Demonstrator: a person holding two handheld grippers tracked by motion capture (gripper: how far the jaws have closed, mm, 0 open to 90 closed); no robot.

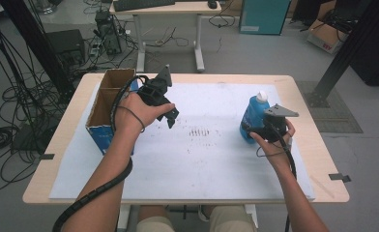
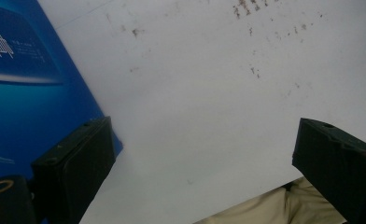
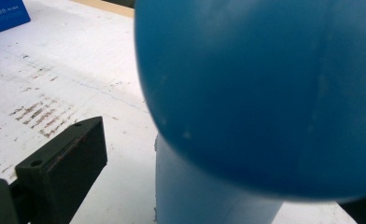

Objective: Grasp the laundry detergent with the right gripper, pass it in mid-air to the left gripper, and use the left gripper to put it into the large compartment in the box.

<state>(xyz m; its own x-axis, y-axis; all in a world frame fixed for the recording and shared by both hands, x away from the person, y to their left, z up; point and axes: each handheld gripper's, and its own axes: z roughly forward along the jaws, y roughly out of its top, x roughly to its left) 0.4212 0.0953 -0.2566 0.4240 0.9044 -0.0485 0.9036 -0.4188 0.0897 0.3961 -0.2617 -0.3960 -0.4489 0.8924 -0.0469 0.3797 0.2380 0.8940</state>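
Two grippers are in use; we hold the left gripper (image 1: 170, 116) at centre-left of the high view, jaws wide and empty above the white sheet (image 1: 202, 159), just beside the cardboard box (image 1: 105, 108), presumably standing ready; the right gripper (image 1: 255, 129) sits at the blue bottle (image 1: 253, 116) at centre-right, apparently to steady it upright. One right jaw stands clear of the bottle; the other is cut off, so we cannot tell its grip.

Blue bottle (image 3: 260, 98) blurred, cut by frame edge, hiding right tongs' far jaw.
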